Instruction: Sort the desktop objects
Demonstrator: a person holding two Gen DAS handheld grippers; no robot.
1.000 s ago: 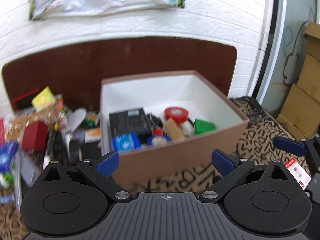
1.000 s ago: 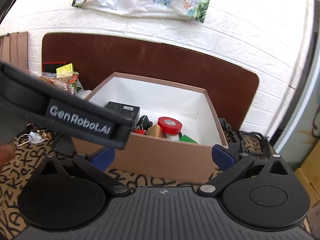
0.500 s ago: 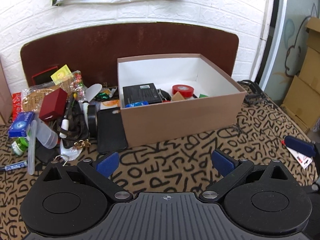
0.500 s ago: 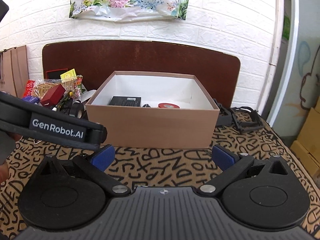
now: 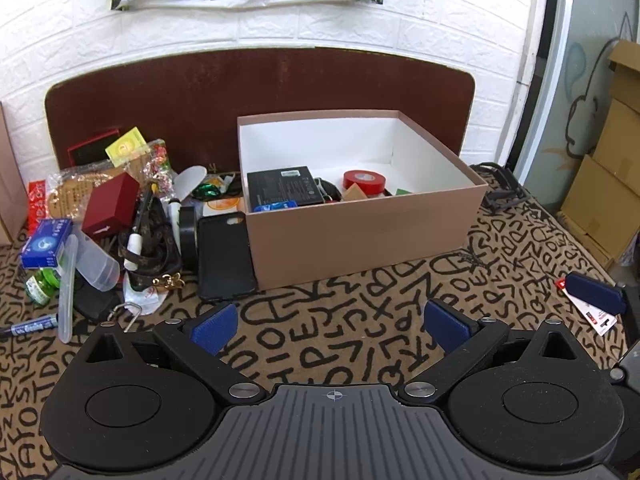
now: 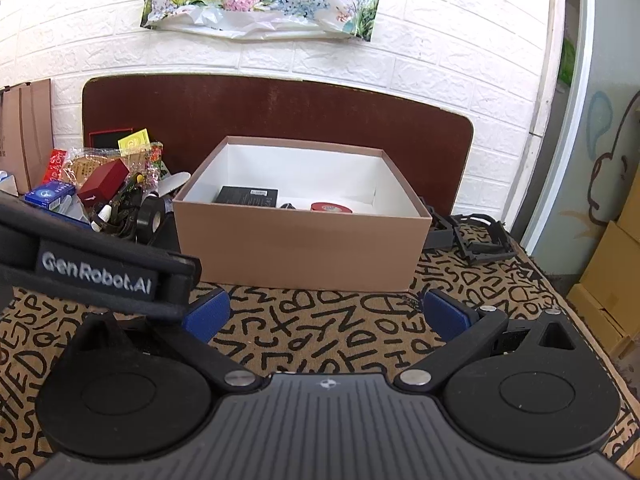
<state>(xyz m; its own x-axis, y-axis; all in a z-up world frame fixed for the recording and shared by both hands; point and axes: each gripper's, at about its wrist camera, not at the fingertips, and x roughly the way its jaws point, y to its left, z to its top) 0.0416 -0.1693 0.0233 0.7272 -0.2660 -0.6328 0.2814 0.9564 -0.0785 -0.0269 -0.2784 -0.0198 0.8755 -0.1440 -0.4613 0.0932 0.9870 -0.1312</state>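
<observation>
**Both grippers hanging empty in front of the box**

The left gripper (image 5: 334, 326) is hovering above the patterned cloth (image 5: 340, 340), its fingers spread wide and holding nothing. The right gripper (image 6: 326, 314) is doing the same, fingers wide apart. The brown box (image 5: 360, 232) is sitting ahead of both, holding a black case (image 5: 285, 190) and a red tape roll (image 5: 364, 182). A pile of clutter (image 5: 120, 224) is lying just left of the box, with a black phone (image 5: 224, 256) touching its wall.

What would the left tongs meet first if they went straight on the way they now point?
Probably the front wall of the open brown cardboard box, past bare patterned tablecloth; the open left tongs hold nothing. Depth is uncertain.
</observation>
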